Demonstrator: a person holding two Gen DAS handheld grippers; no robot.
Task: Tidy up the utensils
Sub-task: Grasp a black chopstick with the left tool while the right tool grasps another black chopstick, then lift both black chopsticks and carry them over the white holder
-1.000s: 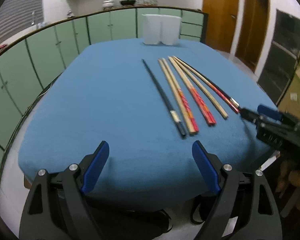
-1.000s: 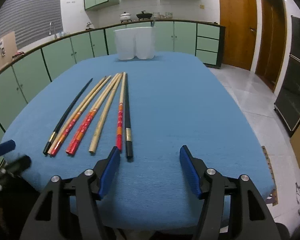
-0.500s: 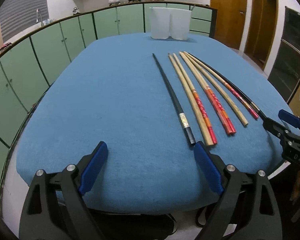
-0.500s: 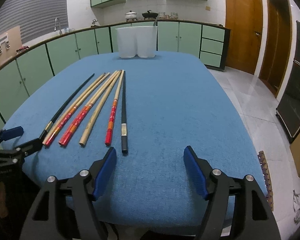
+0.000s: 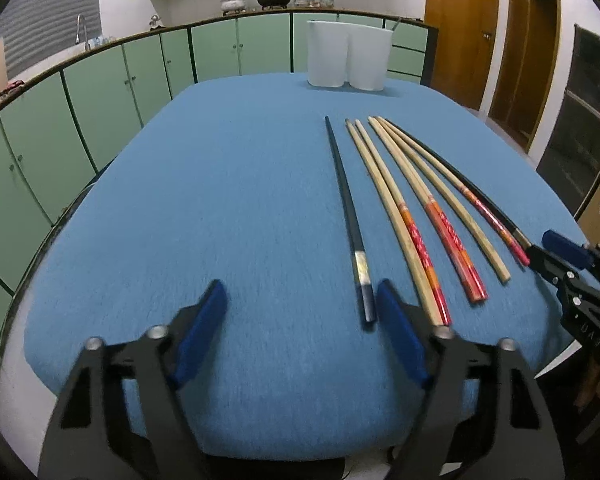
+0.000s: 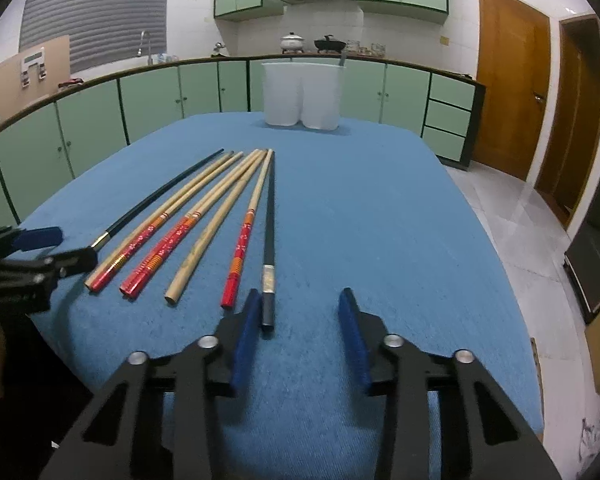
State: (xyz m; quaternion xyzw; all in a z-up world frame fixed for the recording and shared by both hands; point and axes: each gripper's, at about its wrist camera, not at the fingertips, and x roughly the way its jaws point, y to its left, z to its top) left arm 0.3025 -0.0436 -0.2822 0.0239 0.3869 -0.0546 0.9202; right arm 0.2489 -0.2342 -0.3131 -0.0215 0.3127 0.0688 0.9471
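Your jaws are closing on both sides, and neither pair presses on anything yet. The left gripper (image 5: 300, 312) has only bare blue cloth in its gap; the black chopstick (image 5: 350, 216) ends just inside its right finger (image 5: 396, 332), near it but not clamped. The right gripper (image 6: 300, 320) has the near end of the other black chopstick (image 6: 269, 232) just inside its left finger (image 6: 246, 336), with a clear gap to the far pad.

The chopsticks lie in one fan on the tabletop (image 5: 200, 200), thick ends toward you and tips converging toward twelve o'clock. That layout puts the two black ones on the outer edges, one per gripper, which is probably why you have each hand lined up on its own side: they look like a matching pair to be lifted first. Between them lie the bamboo and red-banded sticks (image 6: 204, 232), close together and touching in places.

At twelve o'clock, at the far edge, stands a white twin-cup holder (image 6: 302, 96), the likely destination. The path there is open cloth. The closest obstacle is the neighbouring red-ended stick (image 6: 240, 248) at about eleven o'clock of your right gripper; a slanted pinch could drag it along. In the left view your right gripper (image 5: 556, 260) sits at three o'clock, well apart.
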